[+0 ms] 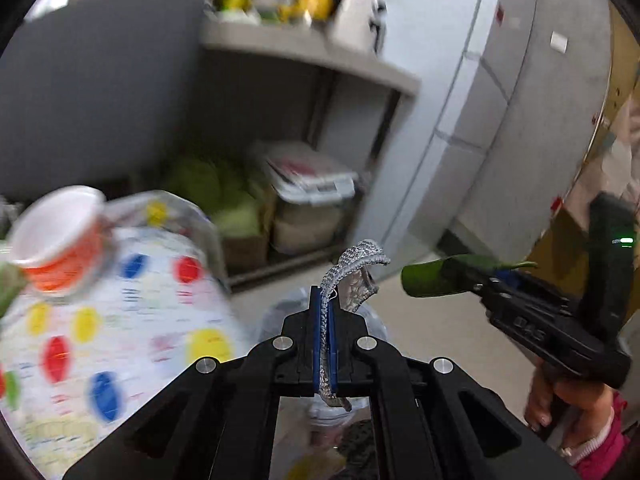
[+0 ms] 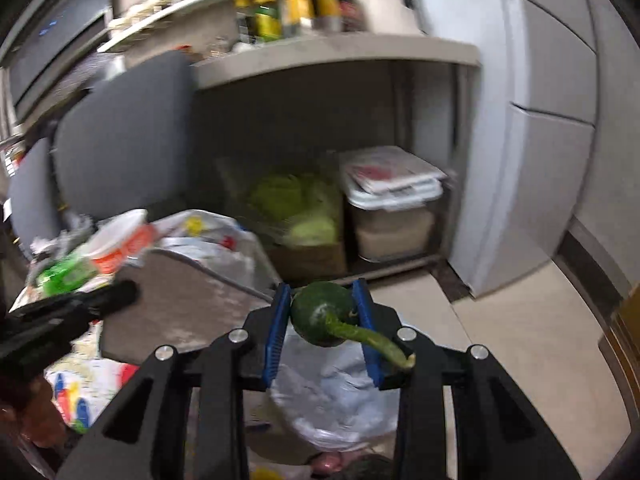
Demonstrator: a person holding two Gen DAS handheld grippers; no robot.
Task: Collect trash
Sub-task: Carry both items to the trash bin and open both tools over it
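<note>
My left gripper point(image 1: 326, 294) is shut on a silvery, scaly strip of scrap point(image 1: 356, 260) that curls up past its blue pads. My right gripper point(image 2: 322, 300) is shut on a dark green vegetable end with a curved stem point(image 2: 320, 312). The left wrist view also shows the right gripper point(image 1: 476, 282) at the right, with the green piece point(image 1: 432, 278) sticking out of it. Beneath both grippers lies a crumpled clear plastic bag point(image 2: 332, 396), and part of the bag point(image 1: 276, 316) shows behind the left fingers. At the left edge of the right wrist view the left gripper point(image 2: 116, 298) is a dark blur.
To the left stands a table with a dotted cloth point(image 1: 120, 320), an orange-and-white paper cup point(image 1: 60, 240) and a grey board point(image 2: 180, 308). Behind it, a low shelf holds cabbages point(image 2: 300, 204) and a lidded storage box point(image 2: 392, 208). A white fridge point(image 2: 540, 140) stands on tiled floor point(image 2: 520, 340) to the right.
</note>
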